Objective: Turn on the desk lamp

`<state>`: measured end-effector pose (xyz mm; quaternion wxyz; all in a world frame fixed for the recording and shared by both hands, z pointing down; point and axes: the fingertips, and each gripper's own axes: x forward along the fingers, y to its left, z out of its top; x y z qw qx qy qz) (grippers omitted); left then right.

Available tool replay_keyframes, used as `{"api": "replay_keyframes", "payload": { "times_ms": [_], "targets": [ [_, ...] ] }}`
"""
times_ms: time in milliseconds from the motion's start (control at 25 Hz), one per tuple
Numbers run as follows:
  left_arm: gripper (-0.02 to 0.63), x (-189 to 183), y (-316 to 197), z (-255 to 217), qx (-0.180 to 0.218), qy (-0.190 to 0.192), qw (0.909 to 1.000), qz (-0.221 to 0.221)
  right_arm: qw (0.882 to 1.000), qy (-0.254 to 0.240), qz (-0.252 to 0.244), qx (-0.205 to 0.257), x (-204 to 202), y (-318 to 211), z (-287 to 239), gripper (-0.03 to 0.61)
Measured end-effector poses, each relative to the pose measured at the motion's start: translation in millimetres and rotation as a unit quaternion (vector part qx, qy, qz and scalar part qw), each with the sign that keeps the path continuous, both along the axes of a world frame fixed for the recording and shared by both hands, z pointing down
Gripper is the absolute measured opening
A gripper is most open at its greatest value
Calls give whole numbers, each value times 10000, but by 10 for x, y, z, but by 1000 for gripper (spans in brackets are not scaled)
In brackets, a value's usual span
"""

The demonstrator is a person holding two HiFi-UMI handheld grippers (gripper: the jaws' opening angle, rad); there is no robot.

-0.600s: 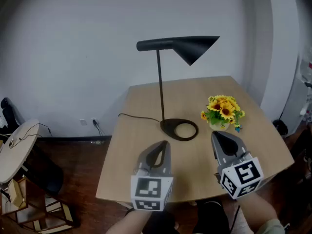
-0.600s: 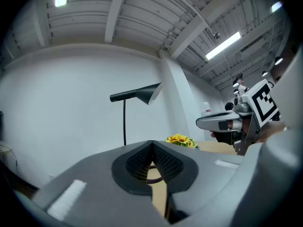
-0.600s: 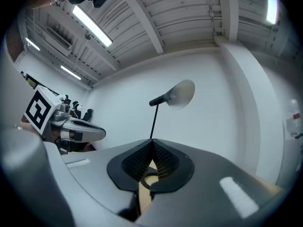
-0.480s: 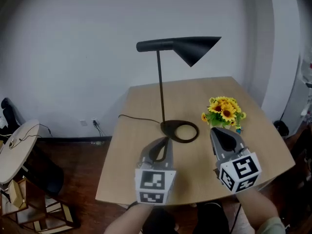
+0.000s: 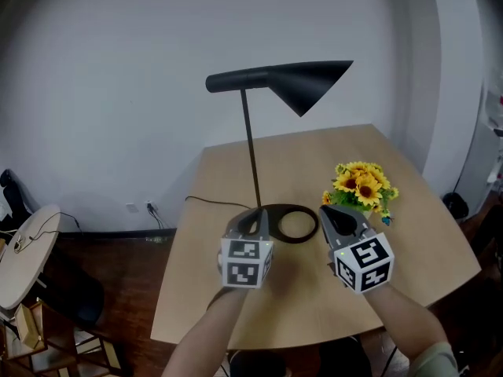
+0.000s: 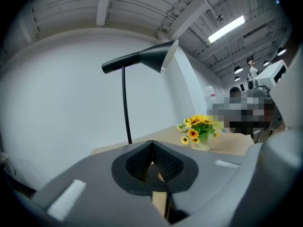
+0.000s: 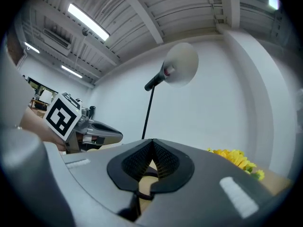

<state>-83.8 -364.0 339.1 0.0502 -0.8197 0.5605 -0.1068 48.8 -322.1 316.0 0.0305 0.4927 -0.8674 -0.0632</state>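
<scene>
On the tabletop (image 5: 416, 234): the desk lamp (image 5: 251, 148) stands at frame centre, a thin stem rising from a ring base (image 5: 292, 225), with its dark cone shade (image 5: 306, 85) at upper centre; it looks unlit
Left of the base: a cord (image 5: 212, 202) trails toward the tabletop's left edge
Right of the base: a pot of sunflowers (image 5: 360, 185), apart from the lamp
Left gripper (image 5: 255, 218): fingers closed tip to tip with nothing between them; the tip sits at the foot of the stem, by the ring's left edge, and contact cannot be told
Right gripper (image 5: 331, 213): fingers pressed together and empty, just beside the ring's right edge, between it and the sunflowers
Step in hand: the approach, with both grippers low at the base and the lamp apparently not yet switched on
Switch: not made out in any view; the base near the stem or the cord seems likeliest
Next move: locate the switch and press it with closed fingertips, gently enough that the slim, top-heavy lamp does not tip
</scene>
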Motion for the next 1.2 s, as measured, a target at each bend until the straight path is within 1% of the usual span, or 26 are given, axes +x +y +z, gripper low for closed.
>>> {"api": "replay_keyframes", "payload": {
  "times_ms": [120, 240, 400, 560, 880, 1200],
  "targets": [
    [-3, -70, -236, 206, -204, -14, 9998, -50, 9998, -12, 9, -197, -17, -177, 236, -2],
    [-3, -79, -422, 397, -417, -10, 9991, 6, 9994, 4, 20, -336, -38, -284, 420, -2],
    [-3, -36, -683, 617, -622, -205, 9978, 65, 9990, 38, 52, -451, -30, -417, 586, -2],
    [-3, -14, -888, 788, -777, -320, 9964, 98, 9984, 104, 86, -542, 6, -522, 708, -2],
    [-3, -71, -1097, 1113, -1114, -341, 9932, 62, 9979, 176, 138, -614, 41, -604, 823, -2],
    [-3, -17, -1175, 1150, -1193, -245, 9924, 176, 9971, 251, 161, -702, 27, -676, 967, -2]
  ]
}}
